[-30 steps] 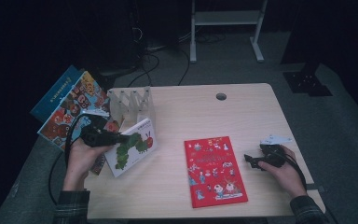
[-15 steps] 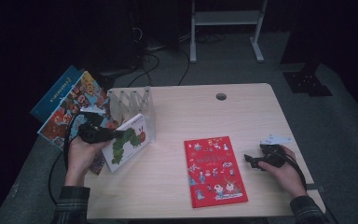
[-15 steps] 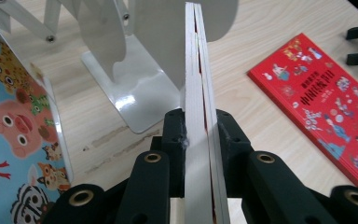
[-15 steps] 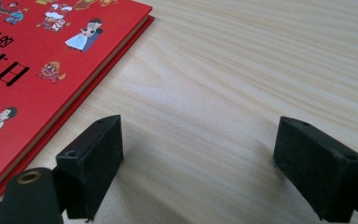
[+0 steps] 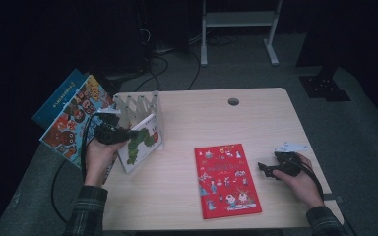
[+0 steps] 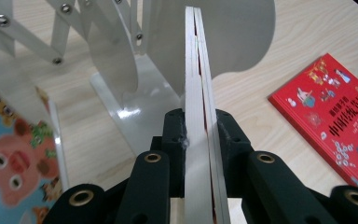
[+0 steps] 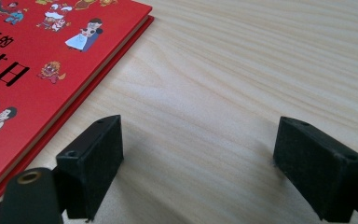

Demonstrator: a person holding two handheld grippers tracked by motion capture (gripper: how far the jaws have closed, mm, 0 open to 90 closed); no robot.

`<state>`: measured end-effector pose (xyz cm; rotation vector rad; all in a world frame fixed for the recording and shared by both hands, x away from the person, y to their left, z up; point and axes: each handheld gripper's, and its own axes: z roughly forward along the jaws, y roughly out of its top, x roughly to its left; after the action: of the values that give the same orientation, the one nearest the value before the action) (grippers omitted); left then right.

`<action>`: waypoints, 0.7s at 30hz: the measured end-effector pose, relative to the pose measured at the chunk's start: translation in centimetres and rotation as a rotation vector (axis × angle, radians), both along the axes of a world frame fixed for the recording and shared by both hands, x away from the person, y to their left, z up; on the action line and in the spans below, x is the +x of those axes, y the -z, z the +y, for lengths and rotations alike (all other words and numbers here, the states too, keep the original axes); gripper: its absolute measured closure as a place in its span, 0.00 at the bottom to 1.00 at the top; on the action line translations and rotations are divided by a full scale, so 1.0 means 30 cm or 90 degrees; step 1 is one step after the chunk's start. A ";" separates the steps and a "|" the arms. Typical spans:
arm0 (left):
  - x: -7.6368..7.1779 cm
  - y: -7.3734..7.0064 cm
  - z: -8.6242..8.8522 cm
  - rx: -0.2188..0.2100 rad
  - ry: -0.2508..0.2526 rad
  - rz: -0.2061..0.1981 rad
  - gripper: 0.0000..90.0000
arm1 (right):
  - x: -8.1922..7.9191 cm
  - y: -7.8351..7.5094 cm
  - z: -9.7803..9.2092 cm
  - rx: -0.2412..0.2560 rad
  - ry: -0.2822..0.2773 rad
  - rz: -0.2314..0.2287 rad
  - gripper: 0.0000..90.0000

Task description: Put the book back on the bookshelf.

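Note:
My left gripper [image 5: 130, 133] is shut on a white picture book with a green caterpillar [image 5: 143, 141], holding it tilted on edge beside a white expanding book rack [image 5: 137, 102]. In the left gripper view the book's page edges [image 6: 198, 70] run straight up between the black jaws of my left gripper [image 6: 200, 133], with the rack's dividers [image 6: 121, 60] just behind. A red picture book [image 5: 225, 179] lies flat in the middle of the table. My right gripper [image 5: 266, 169] rests open on the wood just right of the red book [image 7: 42, 56], and nothing sits between its jaws [image 7: 198, 158].
Two colourful books, one blue [image 5: 59, 97] and one with cartoon faces [image 5: 76, 123], lean at the rack's left end, overhanging the table's left edge. A cable hole [image 5: 233, 102] sits near the far edge. A white frame [image 5: 236, 19] stands on the floor behind.
The left gripper has swung the caterpillar book more upright and carried it back toward the rack. The right gripper and the red book have stayed put.

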<state>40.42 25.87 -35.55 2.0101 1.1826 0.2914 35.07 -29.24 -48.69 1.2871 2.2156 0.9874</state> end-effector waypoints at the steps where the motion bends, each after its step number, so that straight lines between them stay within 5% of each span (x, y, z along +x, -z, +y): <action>1: 0.006 0.004 -0.008 -0.001 -0.006 -0.002 0.85 | 0.000 0.000 0.000 0.000 0.000 0.000 0.17; 21: 0.084 0.054 -0.057 0.012 -0.042 -0.031 0.84 | 0.002 0.000 0.000 -0.001 0.000 -0.001 0.17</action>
<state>42.95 24.18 -37.16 1.9712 1.2211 0.3837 35.12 -29.25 -48.69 1.2846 2.2151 0.9860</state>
